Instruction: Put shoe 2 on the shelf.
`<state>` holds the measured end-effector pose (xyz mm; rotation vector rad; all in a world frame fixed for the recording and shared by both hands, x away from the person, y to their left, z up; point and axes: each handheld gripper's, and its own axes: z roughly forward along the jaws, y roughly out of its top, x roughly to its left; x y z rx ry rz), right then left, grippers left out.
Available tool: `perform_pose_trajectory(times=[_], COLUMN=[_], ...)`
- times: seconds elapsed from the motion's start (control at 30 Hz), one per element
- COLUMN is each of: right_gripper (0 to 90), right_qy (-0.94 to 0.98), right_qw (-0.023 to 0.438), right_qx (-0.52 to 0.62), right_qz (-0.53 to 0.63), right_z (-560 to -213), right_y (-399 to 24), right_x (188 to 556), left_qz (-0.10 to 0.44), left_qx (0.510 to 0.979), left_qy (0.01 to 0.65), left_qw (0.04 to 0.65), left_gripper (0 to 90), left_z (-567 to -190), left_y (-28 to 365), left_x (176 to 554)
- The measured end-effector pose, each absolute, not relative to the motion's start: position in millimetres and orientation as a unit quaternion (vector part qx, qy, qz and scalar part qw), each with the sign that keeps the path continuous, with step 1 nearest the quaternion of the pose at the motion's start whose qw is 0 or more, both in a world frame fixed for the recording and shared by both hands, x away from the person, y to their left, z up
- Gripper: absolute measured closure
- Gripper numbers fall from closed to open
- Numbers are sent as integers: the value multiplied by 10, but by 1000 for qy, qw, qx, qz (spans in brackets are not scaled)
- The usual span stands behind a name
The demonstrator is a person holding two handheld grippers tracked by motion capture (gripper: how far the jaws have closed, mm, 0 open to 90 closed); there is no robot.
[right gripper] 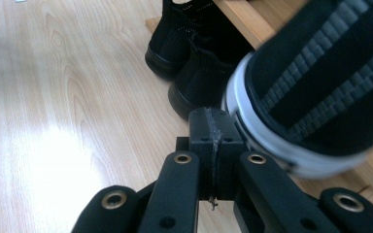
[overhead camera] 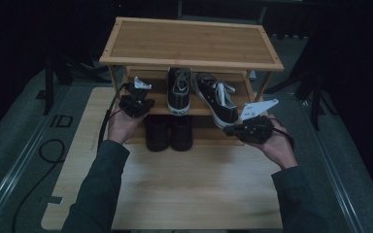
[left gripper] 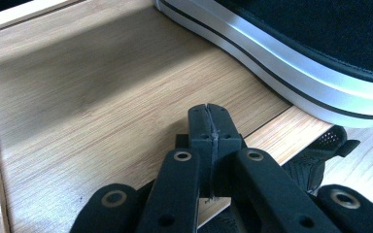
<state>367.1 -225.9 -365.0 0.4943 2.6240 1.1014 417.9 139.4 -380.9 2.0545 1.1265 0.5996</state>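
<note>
Two grippers are hovering at the front of the wooden shoe rack (overhead camera: 190, 42), both with jaws pressed flat together and nothing between them. The left gripper (overhead camera: 135, 103) is sitting over the bare left end of the middle shelf (left gripper: 102, 97), just beside the straight sneaker (overhead camera: 178, 92). The right gripper (overhead camera: 237, 129) is nosing up to the heel of the crooked sneaker (overhead camera: 217, 99) — that one is lying skewed, its heel hanging out past the shelf edge above the pair of black shoes (overhead camera: 168, 132) on the floor board. In the right gripper view the white-edged heel (right gripper: 291, 111) is looming right beside the closed tips. My worry is a shove from shut jaws: pushing off-centre could be spinning the sneaker further out, tipping it off the edge onto the black pair — or knocking its neighbour askew.
</note>
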Motion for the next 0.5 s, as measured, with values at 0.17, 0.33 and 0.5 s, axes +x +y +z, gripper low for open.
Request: perform_pose_trajectory(times=[0.17,0.33,0.5], right_gripper=[897,897,897], right_qy=[896,892,892], right_qw=[131,135,134], right_qx=[183,193,191], right_qz=[382,387,387], right_z=[-3648,-3622,-3622], right_y=[-2407,-2481,-2481], right_x=[3663,3670,3676], left_qz=[232,234,233], left_qx=[795,795,795], left_qy=[435,436,435], left_qw=[353,352,353], left_gripper=[900,900,900], left_z=[-3809,-3808,-3809], left_y=[1393,1387,1391], left_x=[4180,4178,4178])
